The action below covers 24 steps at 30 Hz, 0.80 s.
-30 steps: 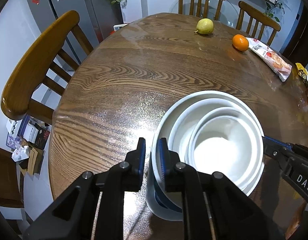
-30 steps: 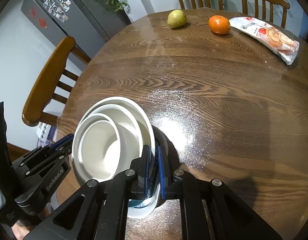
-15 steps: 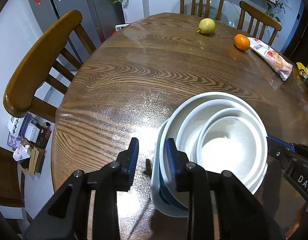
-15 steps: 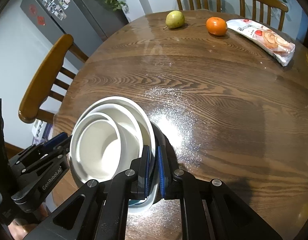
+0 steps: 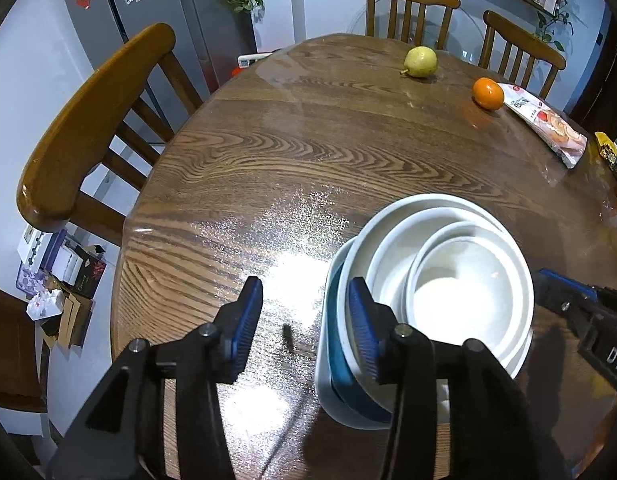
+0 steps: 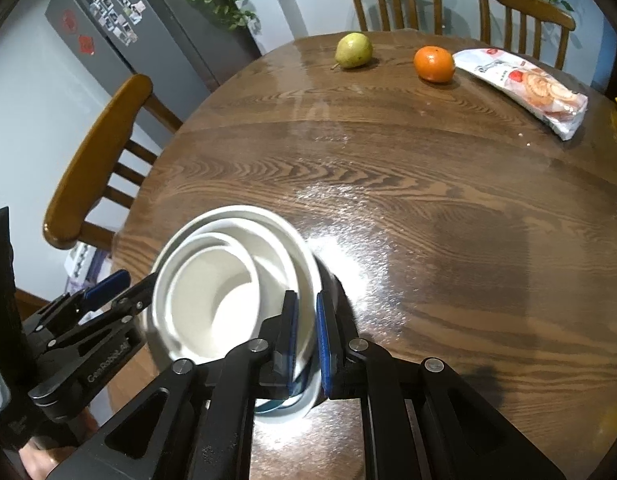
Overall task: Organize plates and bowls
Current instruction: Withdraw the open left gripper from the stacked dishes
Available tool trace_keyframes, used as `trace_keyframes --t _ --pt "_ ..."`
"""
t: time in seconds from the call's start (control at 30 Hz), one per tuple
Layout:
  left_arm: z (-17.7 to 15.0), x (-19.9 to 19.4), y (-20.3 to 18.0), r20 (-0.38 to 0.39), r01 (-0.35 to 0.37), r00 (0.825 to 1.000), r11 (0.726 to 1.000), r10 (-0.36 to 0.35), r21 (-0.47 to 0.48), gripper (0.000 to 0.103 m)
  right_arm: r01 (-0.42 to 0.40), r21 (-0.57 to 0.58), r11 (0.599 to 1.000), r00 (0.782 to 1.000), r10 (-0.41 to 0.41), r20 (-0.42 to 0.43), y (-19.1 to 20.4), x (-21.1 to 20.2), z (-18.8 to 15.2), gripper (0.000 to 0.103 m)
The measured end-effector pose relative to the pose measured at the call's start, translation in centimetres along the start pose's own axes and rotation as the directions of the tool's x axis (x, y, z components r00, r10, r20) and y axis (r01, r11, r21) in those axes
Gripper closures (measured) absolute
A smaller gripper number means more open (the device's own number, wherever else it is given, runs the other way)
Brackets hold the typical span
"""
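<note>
Three white bowls (image 5: 460, 292) sit nested one inside another in a deeper white dish with a blue inside (image 5: 340, 364), at the near edge of the round wooden table (image 5: 308, 152). My left gripper (image 5: 306, 320) straddles the stack's left rim. Its jaws are opening: the right pad (image 5: 362, 328) is at the rim and the left pad (image 5: 250, 320) stands off over bare wood. My right gripper (image 6: 306, 332) is shut on the right rim of the bowl stack (image 6: 216, 288), with white rim between its pads. The blue dish (image 6: 296, 396) shows just below them.
A pear (image 5: 420, 62), an orange (image 5: 487, 93) and a snack packet (image 5: 548, 124) lie at the table's far side. One wooden chair (image 5: 88, 128) stands at the left and two more behind the table. A fridge is at the back left, and boxes lie on the floor.
My left gripper's jaws have spread from nearly shut at the stack's rim to wide apart. The right gripper has stayed shut on the opposite rim.
</note>
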<state>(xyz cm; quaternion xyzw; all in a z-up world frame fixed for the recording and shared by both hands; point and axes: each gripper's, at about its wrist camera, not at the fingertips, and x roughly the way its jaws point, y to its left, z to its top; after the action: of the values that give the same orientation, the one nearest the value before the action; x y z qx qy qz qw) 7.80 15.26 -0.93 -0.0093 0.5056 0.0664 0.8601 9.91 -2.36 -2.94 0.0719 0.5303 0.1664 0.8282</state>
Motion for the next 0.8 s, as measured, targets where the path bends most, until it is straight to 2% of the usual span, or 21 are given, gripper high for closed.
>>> trace_keyframes --t 0.17,0.27,0.33,0.4,0.47,0.63,0.73,0.8 --pt "0.0 -1.0 0.6 0.029 -0.001 1.0 1.0 0.001 -0.012 0.043 -0.006 -0.007 1.0 1.0 0.006 0.031 0.4 -0.7 -0.3 0.093" --pt "-0.1 -1.4 0.9 0.039 0.003 0.999 1.0 -0.003 -0.017 0.039 -0.012 -0.019 1.0 0.999 0.013 0.043 0.6 -1.2 -0.4 0.092" --pt "-0.2 -1.9 0.9 0.049 0.012 0.999 1.0 -0.011 -0.014 0.034 -0.022 -0.024 0.999 0.999 0.024 0.045 0.9 -1.5 -0.6 0.085" --pt "-0.4 -2.3 0.9 0.06 0.016 0.998 1.0 -0.015 -0.008 0.026 -0.04 -0.026 0.999 0.998 0.041 0.041 1.0 -1.7 -0.8 0.063" --pt "-0.6 -2.9 1.0 0.073 0.022 0.997 1.0 -0.022 -0.01 0.022 -0.047 -0.033 0.998 0.998 0.048 0.049 1.2 -2.1 -1.2 0.053" --pt "-1.2 -4.1 1.3 0.09 0.038 0.995 0.999 -0.037 -0.014 0.013 -0.062 -0.071 0.996 0.995 0.067 0.072 1.5 -3.6 -2.3 0.049" --pt "-1.5 -4.8 1.5 0.098 0.039 0.995 0.999 -0.037 -0.023 0.002 -0.057 -0.103 0.993 0.994 0.066 0.09 1.6 -4.5 -3.0 0.037" --pt "-1.9 -5.5 1.7 0.11 0.041 0.993 0.998 -0.037 -0.038 0.001 -0.051 -0.124 0.991 0.993 0.063 0.097 1.7 -4.9 -3.7 0.026"
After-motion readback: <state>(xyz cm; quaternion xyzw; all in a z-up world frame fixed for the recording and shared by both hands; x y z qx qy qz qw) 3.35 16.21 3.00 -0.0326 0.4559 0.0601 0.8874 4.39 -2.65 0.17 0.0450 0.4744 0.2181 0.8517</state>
